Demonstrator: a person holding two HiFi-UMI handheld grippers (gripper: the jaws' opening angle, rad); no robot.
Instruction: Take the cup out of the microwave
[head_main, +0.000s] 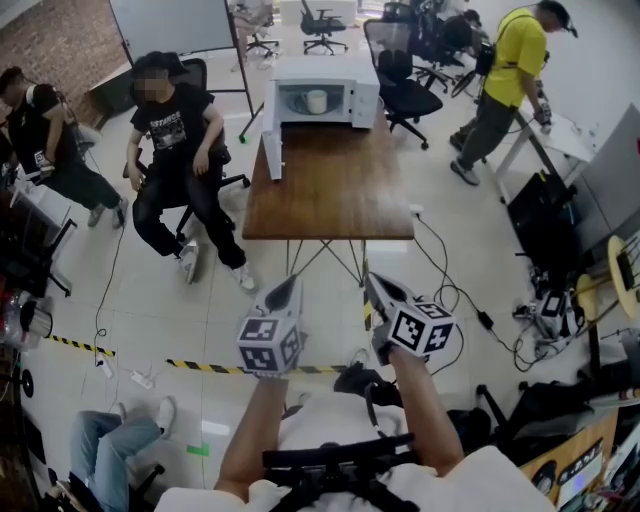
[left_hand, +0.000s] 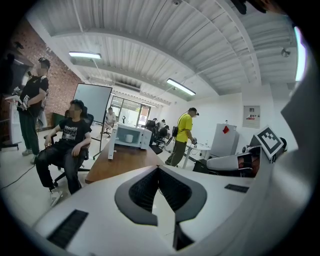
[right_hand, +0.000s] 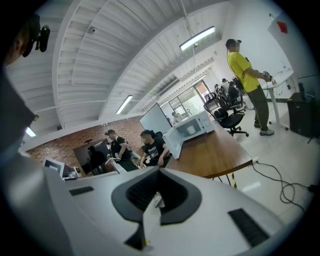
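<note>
We start from the desk (head_main: 330, 200), which lies well ahead of us. The microwave (head_main: 325, 95) sits at its far edge, and its door (head_main: 272, 150) is swung open along the left edge. The left gripper (head_main: 291, 287) and right gripper (head_main: 371, 285) hang side by side short of the near edge, both clenched with nothing between the jaws. The cup (head_main: 317, 101) stands upright inside the microwave. We judge the approach to be the step in hand. We should keep clear of the open door, spread one pair of jaws before entering, come in level, and close gently on the cup's wall
</note>
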